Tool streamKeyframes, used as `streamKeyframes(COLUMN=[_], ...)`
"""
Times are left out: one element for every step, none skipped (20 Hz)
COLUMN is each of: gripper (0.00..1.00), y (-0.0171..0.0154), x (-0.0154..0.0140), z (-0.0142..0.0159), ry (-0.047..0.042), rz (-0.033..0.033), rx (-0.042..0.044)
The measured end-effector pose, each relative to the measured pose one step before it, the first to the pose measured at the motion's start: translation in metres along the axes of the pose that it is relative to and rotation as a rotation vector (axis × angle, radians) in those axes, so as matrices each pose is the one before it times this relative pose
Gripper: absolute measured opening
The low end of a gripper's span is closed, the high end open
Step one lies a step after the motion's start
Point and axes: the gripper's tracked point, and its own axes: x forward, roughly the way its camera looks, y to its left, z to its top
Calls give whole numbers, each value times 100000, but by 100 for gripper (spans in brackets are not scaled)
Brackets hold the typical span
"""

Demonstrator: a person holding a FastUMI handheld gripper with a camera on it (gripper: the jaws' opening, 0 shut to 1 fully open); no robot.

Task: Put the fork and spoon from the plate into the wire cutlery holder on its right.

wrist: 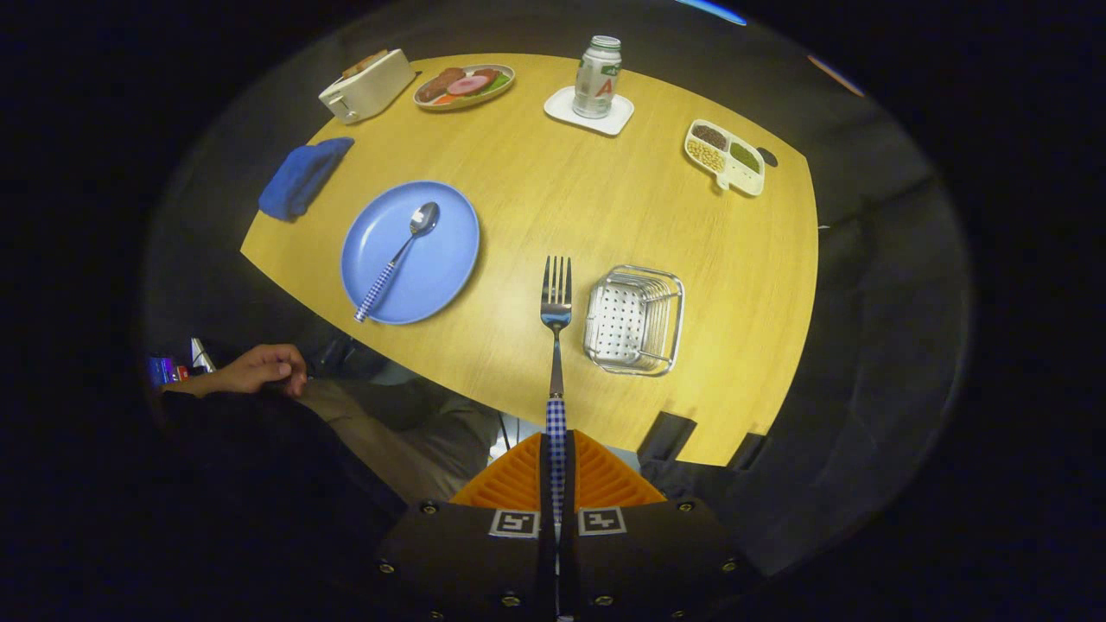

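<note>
**Q:** What did the gripper have, and where was everything?

**A:** The gripper (556, 484) was clenched on the fork (556, 345), both fingers pressed against its checked handle. The fork stuck straight out toward twelve o'clock, tines forward, raised above the yellow table (605, 207). The wire cutlery holder (635, 318) sat just beside the tines, at about two o'clock from the fingers. The blue plate (449, 259) lay at about ten o'clock, well apart from the holder, with the spoon (399, 255) resting across it — bowl toward the far side, handle toward the near edge.

**Q:** So which step was in hand?

**A:** Judging by that layout, the fork's delivery was under way and the spoon was not yet touched.

**Q:** How could that step be done well?

**A:** The holder's opening faced upward, so the fork probably needed carrying a little toward three o'clock until it hung over the basket, then tipping so one end pointed down before the fingers let go. Releasing low seemed wise, since a light wire basket might slide or tip if the fork dropped in hard or caught its rim.

**Q:** Anything else nearby?

**A:** Farther off sat a blue cloth (302, 177), a toaster (367, 85), a plate of food (464, 85), a can (598, 76) on a coaster, and a divided snack tray (726, 155) — none in the path. A person's hand (259, 370) rested below the table's near edge, at about nine o'clock.
</note>
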Motion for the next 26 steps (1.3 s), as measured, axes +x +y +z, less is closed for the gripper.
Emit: streamKeyframes(gripper=[2, 2, 2, 2, 2, 2, 2, 2, 2, 2, 2, 2, 2, 2, 2, 2, 2, 2, 2, 2, 2, 2, 2, 2, 5, 5], y=[-921, -1073, -1045, -828, -471, -238, -174, -330, -270, -233, -261, -271, -338, -365, -153, -124, -27, 20, -80, -194, -8, -16, -90, -162, 61, 6], x=[102, 156, 526, 333, 394, 544, 491, 388, 558, 322, 219, 137, 317, 449, 207, 203, 208, 252, 250, 40, 88, 80, 15, 95, -7, 53], z=[-247, -339, -264, -47, 17, 325, 257, 202, 284, 377, 279, 175, 420, 361, 444, 276, 238, 43, 412, 418, 252, 8, 50, 161, 102, 90], ry=[1847, 2575, 3168, 2254, 2229, 2076, 2164, 2828, 2400, 2054, 2967, 2135, 1952, 1994, 1476, 1902, 1739, 2101, 538, 260, 466, 1232, 1038, 291, 148, -380], rz=[181, -870, -1454, -903, 62, 589, 245, -400, -363, 38, -443, -843, -886, -690, -693, -413, -102, -390, -1200, -801, 88, 118, -449, -174, 326, 486], rx=[-300, 357, -901, -1056, -782, -506, -1471, -1412, -1149, -908, -1556, -1706, -1828, -774, -569, -1334, -1418, -1655, -1278, -474, -445, -433, -892, -27, 599, 933])
